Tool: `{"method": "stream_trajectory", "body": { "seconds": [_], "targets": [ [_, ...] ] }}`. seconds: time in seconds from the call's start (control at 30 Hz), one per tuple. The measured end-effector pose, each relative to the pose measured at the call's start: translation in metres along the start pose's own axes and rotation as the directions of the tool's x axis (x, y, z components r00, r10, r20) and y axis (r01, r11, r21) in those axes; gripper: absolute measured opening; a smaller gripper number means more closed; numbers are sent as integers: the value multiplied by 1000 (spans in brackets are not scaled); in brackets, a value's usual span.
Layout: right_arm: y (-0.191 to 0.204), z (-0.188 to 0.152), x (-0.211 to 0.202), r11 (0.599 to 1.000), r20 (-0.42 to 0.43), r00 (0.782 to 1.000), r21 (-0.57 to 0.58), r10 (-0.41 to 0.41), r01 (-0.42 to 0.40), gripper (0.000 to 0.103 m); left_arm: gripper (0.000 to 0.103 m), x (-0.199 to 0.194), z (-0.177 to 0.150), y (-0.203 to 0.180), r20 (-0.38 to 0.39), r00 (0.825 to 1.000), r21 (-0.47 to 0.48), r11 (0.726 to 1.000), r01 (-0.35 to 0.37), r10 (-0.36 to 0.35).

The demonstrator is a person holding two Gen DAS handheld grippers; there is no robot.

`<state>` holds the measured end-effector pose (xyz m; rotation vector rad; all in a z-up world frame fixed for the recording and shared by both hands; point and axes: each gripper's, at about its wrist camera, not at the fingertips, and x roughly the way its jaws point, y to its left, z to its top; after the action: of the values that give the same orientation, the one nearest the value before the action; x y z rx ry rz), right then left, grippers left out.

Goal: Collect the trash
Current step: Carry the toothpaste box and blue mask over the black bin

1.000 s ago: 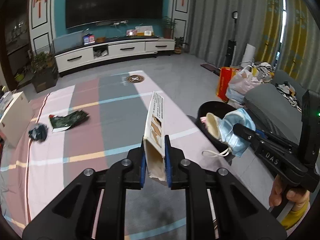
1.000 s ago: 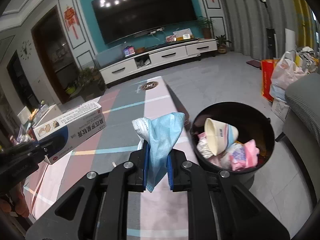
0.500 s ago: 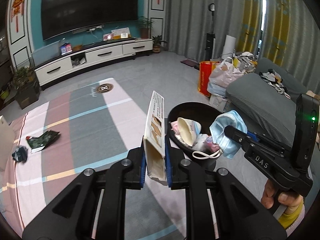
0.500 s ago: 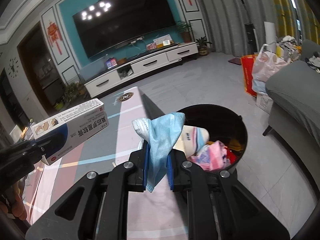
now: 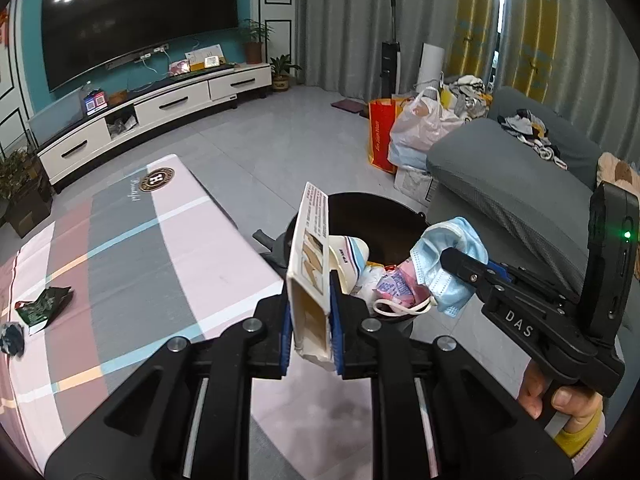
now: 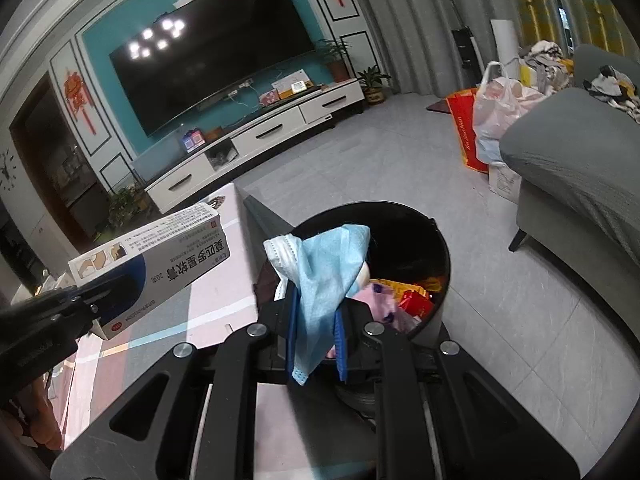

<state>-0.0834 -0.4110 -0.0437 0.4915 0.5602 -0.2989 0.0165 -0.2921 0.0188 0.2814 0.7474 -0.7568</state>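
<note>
My left gripper (image 5: 311,322) is shut on a white medicine box (image 5: 311,264), held upright at the near rim of the black trash bin (image 5: 376,208). The same box (image 6: 152,264) shows at the left in the right wrist view. My right gripper (image 6: 318,320) is shut on a blue face mask (image 6: 326,280), which hangs over the bin (image 6: 436,248). From the left wrist view the mask (image 5: 448,256) and right gripper (image 5: 464,264) sit over the bin's right side. Inside the bin lie a paper cup (image 5: 348,258) and pink wrappers (image 5: 396,284).
A dark green wrapper (image 5: 44,304) and a dark crumpled scrap (image 5: 12,338) lie on the striped tabletop (image 5: 160,248) at the left. A grey sofa (image 5: 504,176), plastic bags (image 5: 416,128) and a TV cabinet (image 5: 160,112) stand beyond the bin. A hand (image 5: 560,400) holds the right gripper's handle.
Both grippers have swung right toward the bin with their loads. The bin now fills the centre of both views, and the mask sits over its opening.
</note>
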Motion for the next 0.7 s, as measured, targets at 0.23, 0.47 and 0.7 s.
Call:
{"method": "stream_trajectory", "body": {
  "seconds": [0.23,0.47,0.7],
  "targets": [
    [-20,-1,10,999,-10,1000,41,-14,14,16,17,23,7,-9,-24,1000,25,1000,8,-7],
    [-33,2,27,998,-35,999,62,-28,30,16,17,46,12,-19,-42,999,38,999,13,-11],
    [-34,10,49,998,-50,998,45,-37,39,16,17,77,18,-28,-88,995,38,998,46,-42]
  ]
}}
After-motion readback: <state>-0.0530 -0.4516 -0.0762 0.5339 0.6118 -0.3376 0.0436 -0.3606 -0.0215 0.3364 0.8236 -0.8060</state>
